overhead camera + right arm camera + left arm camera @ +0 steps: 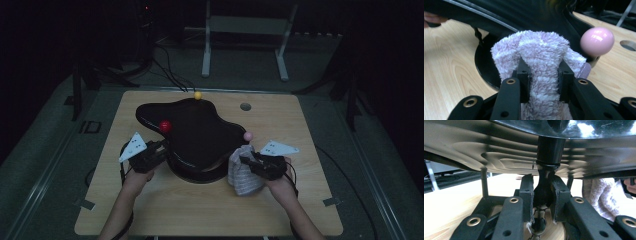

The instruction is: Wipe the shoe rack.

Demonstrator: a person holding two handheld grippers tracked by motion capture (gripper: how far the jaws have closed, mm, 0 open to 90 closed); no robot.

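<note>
Stand: a glossy black, wavy-edged slab [200,135] on a round base is set at the middle of the pale wooden table [150,210]; ball knobs in yellow, red and pink [597,41] are carried on it.
Left gripper [543,195]: its jaws are clamped on a slim black post [544,192] under the slab's left edge.
Right gripper [543,75]: a fluffy pale-lilac sock [541,57] is pinched at the slab's right edge, just beside the pink knob.
</note>
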